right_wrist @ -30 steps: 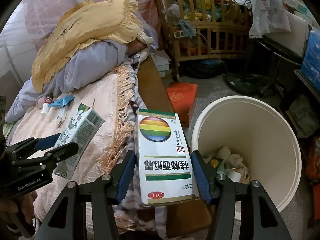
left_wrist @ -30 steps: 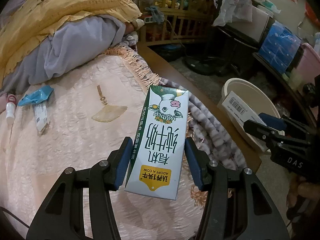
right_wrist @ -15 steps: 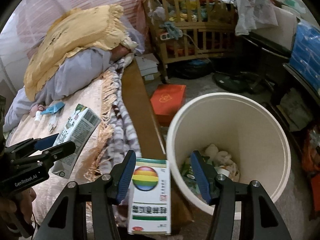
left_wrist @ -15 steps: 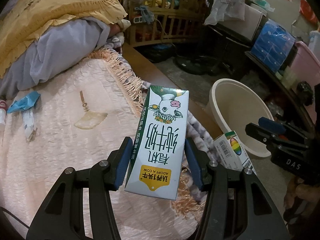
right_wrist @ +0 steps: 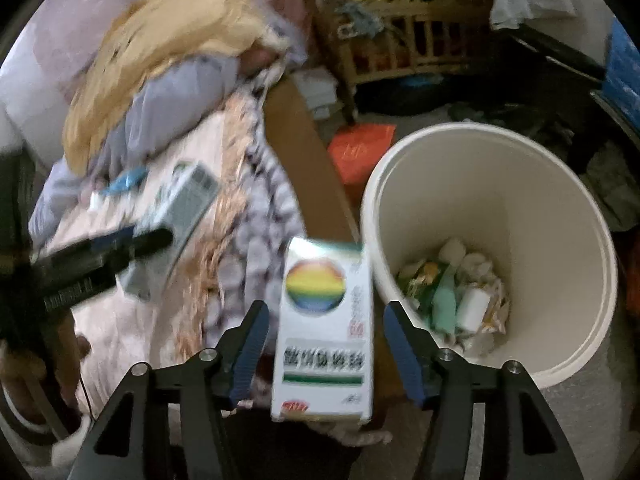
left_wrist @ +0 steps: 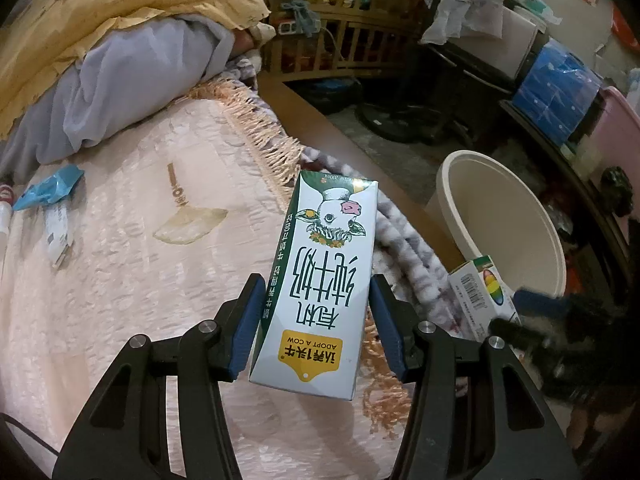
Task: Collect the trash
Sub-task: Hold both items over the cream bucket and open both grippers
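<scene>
Jaws of the left gripper (left_wrist: 316, 322) clamp an upside-down milk carton (left_wrist: 320, 280) above the bed (left_wrist: 120, 280), while the right gripper (right_wrist: 324, 342) is opening, its pads clear of a white medicine box (right_wrist: 326, 332) between them. At two o'clock of that box stands the cream bin (right_wrist: 492, 184), trash (right_wrist: 456, 296) piled at its bottom.
</scene>
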